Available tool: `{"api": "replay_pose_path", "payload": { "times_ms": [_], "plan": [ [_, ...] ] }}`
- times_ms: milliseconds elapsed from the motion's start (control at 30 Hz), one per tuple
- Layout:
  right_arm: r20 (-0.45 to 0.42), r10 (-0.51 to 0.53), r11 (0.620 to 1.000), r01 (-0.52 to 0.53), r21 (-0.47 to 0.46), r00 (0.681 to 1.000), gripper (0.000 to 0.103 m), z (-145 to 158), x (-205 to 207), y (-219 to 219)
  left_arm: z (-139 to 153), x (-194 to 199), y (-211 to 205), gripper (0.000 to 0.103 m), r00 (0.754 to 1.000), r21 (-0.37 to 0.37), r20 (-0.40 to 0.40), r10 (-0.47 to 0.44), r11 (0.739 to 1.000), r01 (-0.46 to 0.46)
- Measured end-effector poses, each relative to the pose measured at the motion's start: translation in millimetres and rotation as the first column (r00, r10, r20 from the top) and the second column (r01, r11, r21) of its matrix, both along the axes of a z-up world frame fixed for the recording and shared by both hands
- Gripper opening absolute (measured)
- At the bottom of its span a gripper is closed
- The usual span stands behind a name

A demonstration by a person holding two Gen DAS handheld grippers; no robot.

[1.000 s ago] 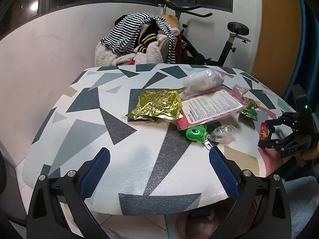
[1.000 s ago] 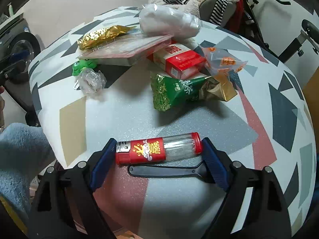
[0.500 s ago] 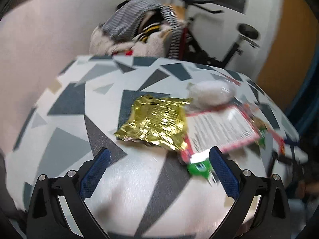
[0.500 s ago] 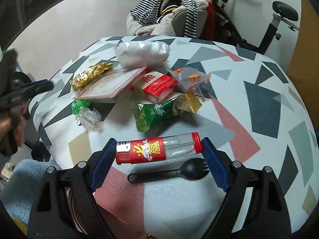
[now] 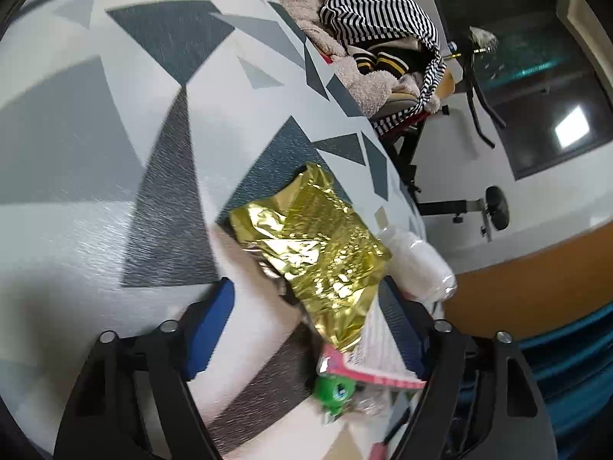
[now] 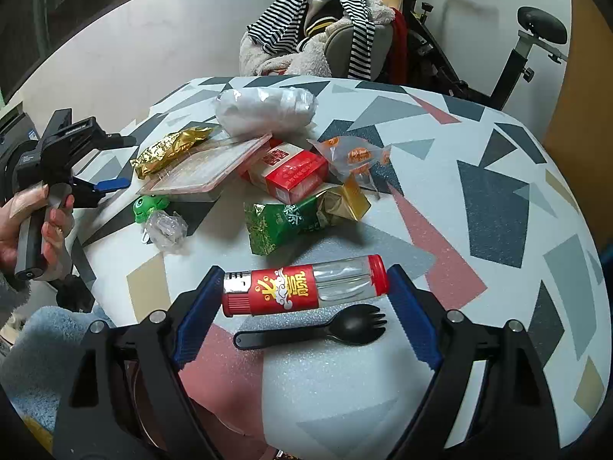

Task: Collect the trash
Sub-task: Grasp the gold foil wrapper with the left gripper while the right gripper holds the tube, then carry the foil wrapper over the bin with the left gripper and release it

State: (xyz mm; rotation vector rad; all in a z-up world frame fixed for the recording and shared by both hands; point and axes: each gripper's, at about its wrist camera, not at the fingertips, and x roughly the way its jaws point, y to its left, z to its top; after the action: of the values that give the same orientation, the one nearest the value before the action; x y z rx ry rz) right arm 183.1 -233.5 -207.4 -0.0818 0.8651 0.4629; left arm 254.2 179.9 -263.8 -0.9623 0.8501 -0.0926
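My right gripper (image 6: pixel 302 306) is shut on a red-capped clear tube (image 6: pixel 304 289), held by its two ends above the table (image 6: pixel 498 191). A black spork (image 6: pixel 318 331) lies just below it. My left gripper (image 5: pixel 306 329) is open and tilted, its jaws on either side of a gold foil wrapper (image 5: pixel 318 245); the wrapper also shows in the right wrist view (image 6: pixel 168 149). The left gripper is seen at the table's left edge (image 6: pixel 103 184). More trash lies mid-table: a pink-edged packet (image 6: pixel 203 168), a red box (image 6: pixel 291 172), a green packet (image 6: pixel 287 226).
A white plastic bag (image 6: pixel 264 109), an orange-printed clear wrapper (image 6: pixel 348 155), a green toy (image 6: pixel 149 205) and a crumpled clear wrapper (image 6: pixel 166 230) lie on the table. A chair piled with clothes (image 6: pixel 322 38) and an exercise bike (image 6: pixel 517 46) stand behind.
My left gripper has moved forward over the table and rolled sideways, closing in on the gold wrapper. My right gripper has lifted slightly with the tube still held.
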Motion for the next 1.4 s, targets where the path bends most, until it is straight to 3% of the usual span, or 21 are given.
{"api": "replay_pose_path", "payload": {
  "times_ms": [100,200,267,333,400,467,500,567,633,667,733,800,833,933,1000,1133,1400],
  "plan": [
    [0.000,-0.002,1.000,0.002,0.006,1.000,0.084,-0.7,0.9,-0.7,3.0,5.1,-0.9,0.064,1.000,0.043,0.004,0.020,0.999,-0.020],
    [0.007,-0.004,1.000,0.004,0.012,1.000,0.084,1.5,0.5,-2.8,20.8,7.9,1.5,0.064,0.999,0.227,0.037,0.030,0.973,-0.038],
    [0.013,-0.001,1.000,0.000,0.012,1.000,0.084,2.2,0.4,-3.9,36.0,14.1,-5.1,0.083,0.997,0.400,0.062,-0.038,0.917,0.010],
    [0.016,0.001,1.000,-0.001,0.009,1.000,0.084,2.0,0.9,-5.5,45.8,21.5,-15.6,0.091,0.988,0.518,0.078,-0.130,0.853,0.071],
    [0.012,-0.005,1.000,0.005,0.007,1.000,0.084,0.3,2.7,-7.0,48.7,32.7,-27.3,0.092,0.970,0.614,0.056,-0.238,0.774,0.154],
    [0.007,-0.012,1.000,0.012,0.011,1.000,0.084,-0.8,5.6,-8.2,43.2,44.5,-33.0,0.092,0.950,0.648,0.013,-0.313,0.726,0.231],
    [0.006,-0.016,1.000,0.016,0.014,1.000,0.084,-1.0,6.8,-8.7,39.7,48.7,-33.4,0.092,0.944,0.649,-0.005,-0.330,0.717,0.254],
    [0.006,-0.016,1.000,0.016,0.017,1.000,0.084,-0.8,7.5,-8.4,30.4,59.3,-30.3,0.092,0.937,0.644,-0.042,-0.347,0.707,0.291],
    [0.005,-0.014,1.000,0.014,0.012,1.000,0.084,-1.7,8.0,-7.3,23.5,66.7,-27.2,0.091,0.934,0.633,-0.058,-0.351,0.711,0.307],
    [0.004,-0.013,1.000,0.013,0.010,1.000,0.084,-2.2,8.3,-6.9,19.8,69.9,-26.4,0.085,0.931,0.620,-0.067,-0.358,0.716,0.320],
    [-0.001,-0.012,1.000,0.012,0.001,1.000,0.084,-3.9,9.0,-6.7,11.9,75.2,-28.7,0.083,0.914,0.586,-0.099,-0.393,0.719,0.373],
    [-0.004,-0.014,1.000,0.014,-0.001,1.000,0.084,-5.0,9.6,-6.7,12.2,74.6,-34.0,0.074,0.904,0.607,-0.098,-0.417,0.695,0.386],
    [-0.005,-0.015,1.000,0.015,-0.002,1.000,0.084,-5.2,9.8,-6.8,13.4,73.5,-35.5,0.058,0.898,0.601,-0.086,-0.431,0.697,0.392],
    [-0.008,-0.021,1.000,0.021,-0.001,1.000,0.084,-4.6,9.5,-6.1,21.5,68.7,-37.0,0.044,0.904,0.599,-0.053,-0.425,0.710,0.369],
    [-0.004,-0.019,1.000,0.019,0.002,1.000,0.084,-1.7,7.9,-4.5,29.4,61.7,-37.4,0.043,0.909,0.620,-0.037,-0.414,0.704,0.346],
    [0.012,-0.013,1.000,0.013,0.001,1.000,0.084,6.2,4.3,-1.6,51.8,41.2,-37.9,0.043,0.909,0.622,0.017,-0.417,0.716,0.317],
    [0.052,-0.003,1.000,0.002,0.021,0.999,0.084,30.0,-17.3,4.2,96.6,-25.5,-75.6,0.043,0.850,0.671,0.083,-0.520,0.660,0.338]
  ]
}}
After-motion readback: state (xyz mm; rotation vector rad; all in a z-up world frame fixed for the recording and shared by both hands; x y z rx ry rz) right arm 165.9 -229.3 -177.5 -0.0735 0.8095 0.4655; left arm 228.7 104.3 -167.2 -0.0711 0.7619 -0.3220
